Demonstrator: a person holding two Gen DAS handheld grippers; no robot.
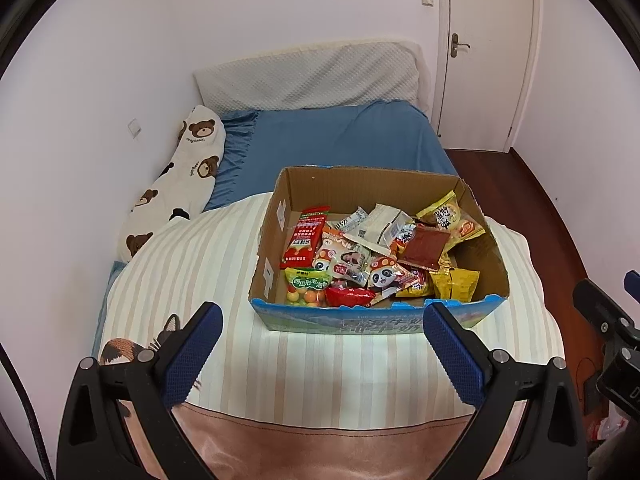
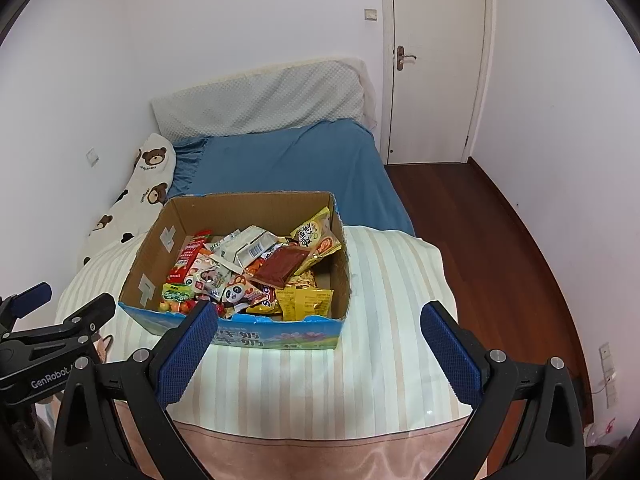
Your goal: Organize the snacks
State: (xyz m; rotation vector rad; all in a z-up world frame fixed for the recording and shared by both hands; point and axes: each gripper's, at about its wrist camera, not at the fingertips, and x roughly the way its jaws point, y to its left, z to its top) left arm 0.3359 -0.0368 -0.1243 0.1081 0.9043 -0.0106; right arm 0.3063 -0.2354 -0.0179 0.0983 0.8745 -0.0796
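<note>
Hovering above the near end of the bed, the left tool (image 1: 322,334) has its two blue-padded fingers spread wide with nothing between them. The right tool (image 2: 320,334) is spread just as wide and equally empty; its body also shows at the right edge of the left wrist view, and the left tool's body shows at the left edge of the right wrist view, so the two sit side by side.

Under both tools lies a cream striped quilt (image 1: 328,372) with a pink satin border (image 1: 320,448) nearest the cameras. On the quilt, just beyond the fingertips, stands an open cardboard box (image 1: 372,184) with a blue printed front wall (image 2: 280,338). It touches neither tool.

The snacks are all inside the box, piled loosely. A tall red packet (image 1: 305,236) leans along the left side, with a green-topped bag of coloured sweets (image 1: 307,286) in front of it. Two panda-printed packets (image 1: 386,276) lie near the middle front, beside a red wrapper (image 1: 348,296). A flat brown-red sachet (image 1: 426,246) rests on top toward the right, white wrappers (image 1: 384,222) sit behind it, a yellow bag (image 1: 450,216) leans on the right wall, and gold packets (image 1: 456,282) fill the front right corner.

Beyond the box, a blue sheet (image 1: 340,136) covers the mattress, a bear-print pillow (image 1: 180,184) lies along the left wall, and a grey dotted pillow (image 1: 308,78) stands at the head. A white door (image 1: 488,48) and a dark wooden floor (image 2: 480,216) lie to the right.
</note>
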